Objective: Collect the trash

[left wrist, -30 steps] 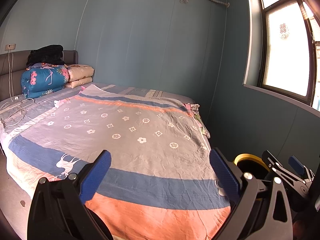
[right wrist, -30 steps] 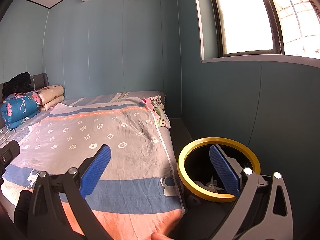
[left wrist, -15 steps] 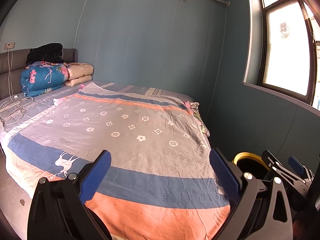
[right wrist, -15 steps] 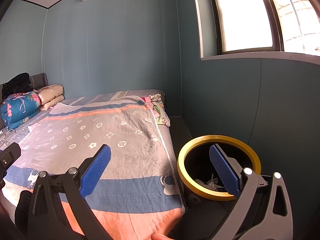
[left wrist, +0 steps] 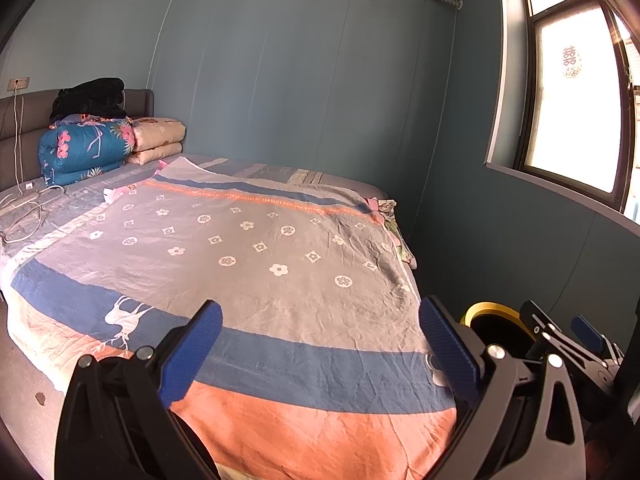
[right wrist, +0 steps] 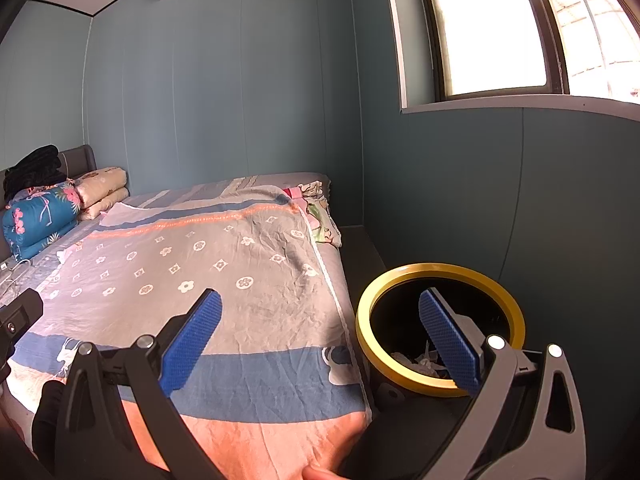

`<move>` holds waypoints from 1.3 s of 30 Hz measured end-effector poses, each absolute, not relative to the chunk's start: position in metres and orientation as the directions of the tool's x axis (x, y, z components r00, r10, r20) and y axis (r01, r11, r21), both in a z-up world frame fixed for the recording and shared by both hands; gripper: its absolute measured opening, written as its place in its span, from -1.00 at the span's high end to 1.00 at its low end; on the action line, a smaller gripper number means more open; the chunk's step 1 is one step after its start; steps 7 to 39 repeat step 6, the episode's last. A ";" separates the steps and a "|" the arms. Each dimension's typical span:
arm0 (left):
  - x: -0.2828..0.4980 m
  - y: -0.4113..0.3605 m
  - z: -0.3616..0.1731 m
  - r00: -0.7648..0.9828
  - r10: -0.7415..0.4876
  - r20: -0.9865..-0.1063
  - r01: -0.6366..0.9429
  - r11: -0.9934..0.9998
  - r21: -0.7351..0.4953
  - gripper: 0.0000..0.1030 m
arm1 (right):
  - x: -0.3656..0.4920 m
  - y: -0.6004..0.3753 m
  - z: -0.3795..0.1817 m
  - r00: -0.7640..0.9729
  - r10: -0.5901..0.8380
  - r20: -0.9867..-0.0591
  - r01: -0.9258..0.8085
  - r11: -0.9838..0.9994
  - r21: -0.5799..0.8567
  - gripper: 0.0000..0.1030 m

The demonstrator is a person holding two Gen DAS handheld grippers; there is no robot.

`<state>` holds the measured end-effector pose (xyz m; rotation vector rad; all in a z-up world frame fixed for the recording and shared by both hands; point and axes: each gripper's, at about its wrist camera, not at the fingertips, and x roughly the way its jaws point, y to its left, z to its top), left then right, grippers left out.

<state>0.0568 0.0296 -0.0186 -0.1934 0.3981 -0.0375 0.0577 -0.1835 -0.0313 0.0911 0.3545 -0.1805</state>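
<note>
Blue-walled bedroom, bed (left wrist: 248,264) under a patterned sheet with no loose litter visible on it; black bin with yellow rim (right wrist: 440,272) on the floor just beside the bed's corner, crumpled white trash (right wrist: 416,360) lying at its bottom. Left gripper (left wrist: 320,348) and right gripper (right wrist: 320,344) both spread wide, nothing held, the right one above the bin mouth. Probably between drop-off and search: next, scan bed and floor for another piece.
</note>
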 end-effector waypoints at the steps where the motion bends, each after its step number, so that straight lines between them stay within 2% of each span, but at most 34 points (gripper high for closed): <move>1: 0.057 0.029 -0.019 0.920 -0.074 -0.384 -0.002 0.981 -0.196 -0.84 | 0.058 -0.184 -0.031 0.922 -0.159 -0.354 0.191 0.980 0.058 -0.85; 39: 0.058 0.028 -0.019 0.918 -0.070 -0.390 -0.007 0.981 -0.192 -0.84 | 0.059 -0.185 -0.033 0.921 -0.159 -0.356 0.191 0.980 0.059 -0.85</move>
